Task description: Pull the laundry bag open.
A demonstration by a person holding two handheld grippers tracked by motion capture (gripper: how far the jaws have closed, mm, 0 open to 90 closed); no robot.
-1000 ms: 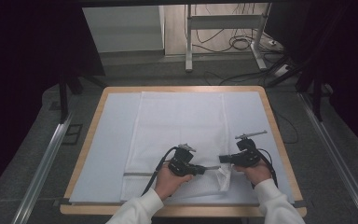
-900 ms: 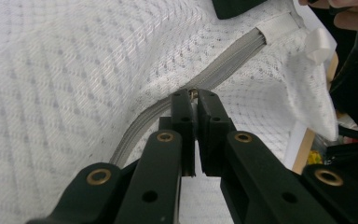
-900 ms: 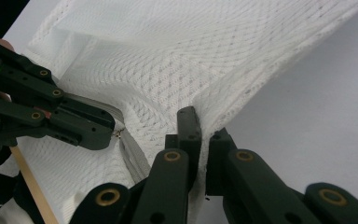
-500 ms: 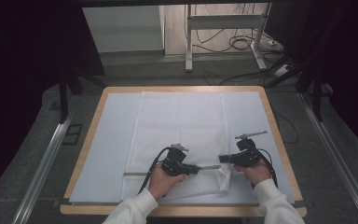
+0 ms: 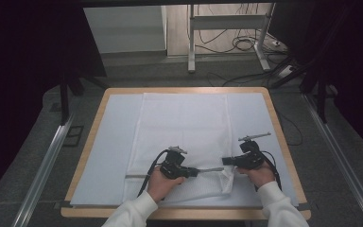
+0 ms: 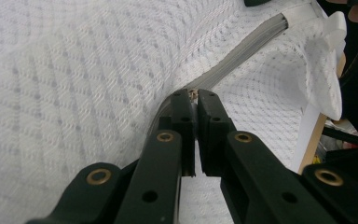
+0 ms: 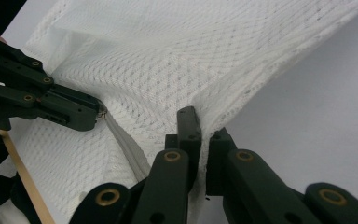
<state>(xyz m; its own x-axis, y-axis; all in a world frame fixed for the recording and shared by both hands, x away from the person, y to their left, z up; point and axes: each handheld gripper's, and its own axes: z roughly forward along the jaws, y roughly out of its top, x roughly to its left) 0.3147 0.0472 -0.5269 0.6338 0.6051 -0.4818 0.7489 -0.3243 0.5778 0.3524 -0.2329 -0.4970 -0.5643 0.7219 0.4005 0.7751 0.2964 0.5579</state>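
A white mesh bag point(image 5: 184, 125) lies flat on the table, its grey zipper point(image 5: 211, 169) running along the near edge. My left gripper point(image 5: 197, 171) points right and is shut on the small metal zipper pull point(image 6: 194, 93), with the grey zipper tape point(image 6: 244, 49) stretching away beyond it. My right gripper point(image 5: 226, 161) points left and is shut on the bag's near right corner; a fold of mesh point(image 7: 205, 100) is pinched between its jaws point(image 7: 200, 125). In the right gripper view the left gripper point(image 7: 98, 116) holds the pull at the zipper's end.
The bag rests on a pale sheet point(image 5: 116, 137) that covers a wood-rimmed table point(image 5: 280, 132). Metal rails point(image 5: 42, 165) run along both sides on the floor. A metal stand and cables point(image 5: 238, 40) lie beyond the far edge.
My left gripper has slid a little to the left along the near edge with the zipper pull in it. The right gripper has kept still on the corner.
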